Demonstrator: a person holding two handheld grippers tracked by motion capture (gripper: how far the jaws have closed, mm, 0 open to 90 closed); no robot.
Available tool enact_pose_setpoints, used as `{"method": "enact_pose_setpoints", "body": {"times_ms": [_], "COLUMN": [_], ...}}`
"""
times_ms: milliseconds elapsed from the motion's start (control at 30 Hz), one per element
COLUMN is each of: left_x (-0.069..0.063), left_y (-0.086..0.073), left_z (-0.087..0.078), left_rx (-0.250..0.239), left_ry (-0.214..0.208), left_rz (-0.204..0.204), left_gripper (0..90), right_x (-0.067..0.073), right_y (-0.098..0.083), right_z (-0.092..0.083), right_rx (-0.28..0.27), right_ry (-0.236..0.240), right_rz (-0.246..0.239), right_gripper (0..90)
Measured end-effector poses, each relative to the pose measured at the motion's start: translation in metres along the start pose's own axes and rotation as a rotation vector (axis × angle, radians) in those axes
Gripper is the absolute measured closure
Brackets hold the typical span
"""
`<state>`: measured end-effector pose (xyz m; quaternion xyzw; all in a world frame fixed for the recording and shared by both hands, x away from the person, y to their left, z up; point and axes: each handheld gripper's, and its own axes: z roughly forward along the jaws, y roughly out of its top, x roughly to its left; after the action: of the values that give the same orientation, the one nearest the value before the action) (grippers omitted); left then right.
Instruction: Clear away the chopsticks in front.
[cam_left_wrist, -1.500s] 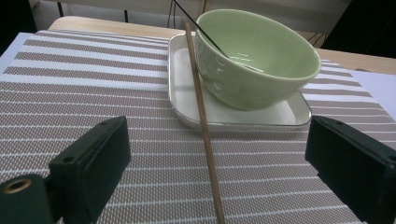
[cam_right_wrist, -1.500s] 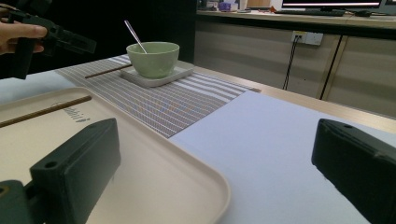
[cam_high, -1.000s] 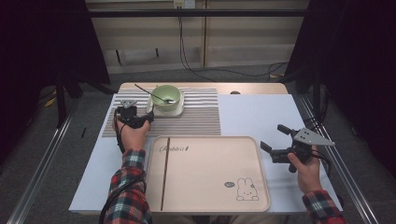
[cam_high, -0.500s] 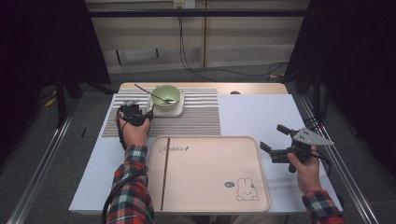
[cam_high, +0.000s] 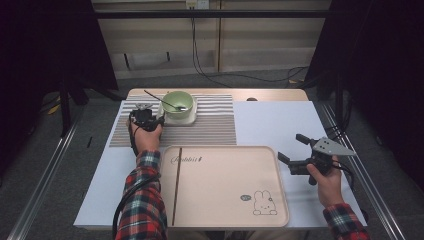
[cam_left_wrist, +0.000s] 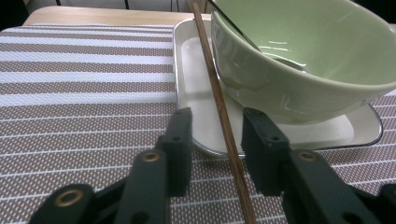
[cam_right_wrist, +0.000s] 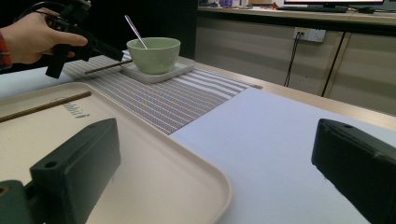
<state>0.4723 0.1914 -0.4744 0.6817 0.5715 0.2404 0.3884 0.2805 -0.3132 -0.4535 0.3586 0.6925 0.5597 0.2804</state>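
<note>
Now | chopstick (cam_left_wrist: 224, 126) between left claw (cam_left_wrist: 215, 140) jaws | closing, untouched

Glossy ceramic-looking bowl (cam_left_wrist: 299, 70); wooden chopstick (cam_left_wrist: 224, 116); woven placemat (cam_left_wrist: 84, 93), probably cloth.

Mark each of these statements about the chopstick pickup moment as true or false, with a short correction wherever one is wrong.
1. A chopstick lies between the jaws of the left tool, its far end resting on the white dish. True; the jaws have just been closing, with gaps on both sides of the stick.
2. The green bowl is empty. False; a spoon rests in it.
3. A second chopstick lies on the beige tray. True.
4. The right tool grips the tray's rim. False; it is open, held clear to the tray's right.
5. The bowl stands on the white sheet. False; it sits on the white dish on the striped mat.
</note>
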Motion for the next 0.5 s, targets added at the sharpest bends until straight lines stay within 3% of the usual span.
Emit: {"method": "enact_pose_setpoints", "body": {"times_ms": [200, 233, 500], "left_x": [-0.003, -0.003, -0.004], "left_y": [0.003, 0.003, 0.005], "left_z": [0.006, 0.007, 0.014], "left_rx": [0.0, 0.009, 0.018], "left_ry": [0.001, 0.006, 0.014], "left_rz": [0.006, 0.022, 0.005], "left_gripper": [66.3, 66.6, 70.6], "right_x": [0.0, 0.0, 0.0], "right_y": [0.0, 0.0, 0.0], "right_z": [0.0, 0.001, 0.001], "right_rx": [0.003, 0.003, 0.004], "right_ry": [-0.001, -0.002, -0.001], "right_rz": [-0.004, -0.006, -0.007], "right_gripper": [0.8, 0.8, 0.8]}}
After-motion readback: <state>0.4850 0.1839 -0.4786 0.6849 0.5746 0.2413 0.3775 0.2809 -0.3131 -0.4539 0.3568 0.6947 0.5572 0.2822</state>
